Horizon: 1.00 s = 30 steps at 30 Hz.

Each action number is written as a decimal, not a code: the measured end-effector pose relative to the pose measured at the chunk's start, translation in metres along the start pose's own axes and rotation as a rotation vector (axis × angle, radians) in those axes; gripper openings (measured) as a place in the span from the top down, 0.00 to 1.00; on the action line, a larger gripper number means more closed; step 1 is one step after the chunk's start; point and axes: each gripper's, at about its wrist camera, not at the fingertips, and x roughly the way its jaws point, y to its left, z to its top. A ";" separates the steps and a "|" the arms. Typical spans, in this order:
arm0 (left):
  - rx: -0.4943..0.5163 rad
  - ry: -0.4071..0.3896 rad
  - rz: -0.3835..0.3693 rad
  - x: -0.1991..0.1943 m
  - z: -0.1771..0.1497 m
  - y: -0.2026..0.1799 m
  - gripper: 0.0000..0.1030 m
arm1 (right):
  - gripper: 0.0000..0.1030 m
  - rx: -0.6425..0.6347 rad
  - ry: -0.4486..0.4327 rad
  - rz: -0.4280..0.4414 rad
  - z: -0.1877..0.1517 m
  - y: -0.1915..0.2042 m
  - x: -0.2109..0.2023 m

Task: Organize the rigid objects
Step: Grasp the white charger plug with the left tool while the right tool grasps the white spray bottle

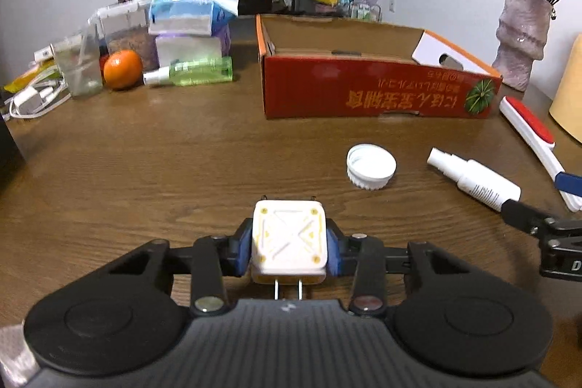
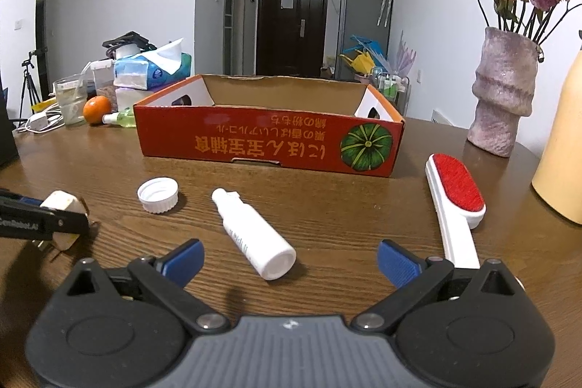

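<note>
My left gripper [image 1: 290,248] is shut on a white cube-shaped plug adapter [image 1: 289,239], prongs pointing back toward the camera, held just above the wooden table. It also shows at the left of the right wrist view [image 2: 63,210]. My right gripper [image 2: 289,259] is open and empty, its blue pads either side of the base of a white spray bottle [image 2: 254,237] lying on the table. A white bottle cap [image 2: 159,194] lies left of the bottle, a red-and-white lint brush [image 2: 454,202] to its right. An open red cardboard box [image 2: 269,142] stands behind them.
A purple vase [image 2: 503,93] with dried roses and a yellow container [image 2: 562,148] stand at the right. At the far left are tissue packs [image 1: 185,20], an orange [image 1: 122,69], a green spray bottle [image 1: 192,71], a plastic cup [image 1: 78,68] and white chargers [image 1: 31,97].
</note>
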 end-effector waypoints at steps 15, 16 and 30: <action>-0.029 -0.065 0.035 -0.013 0.005 0.004 0.61 | 0.03 0.025 -0.003 0.022 0.008 0.006 0.023; -0.034 -0.069 0.034 -0.014 0.006 0.005 0.61 | 0.04 0.016 0.004 0.022 0.009 0.007 0.026; -0.062 -0.101 0.040 -0.023 0.009 0.011 0.61 | 0.32 -0.033 0.094 0.056 0.021 0.016 0.060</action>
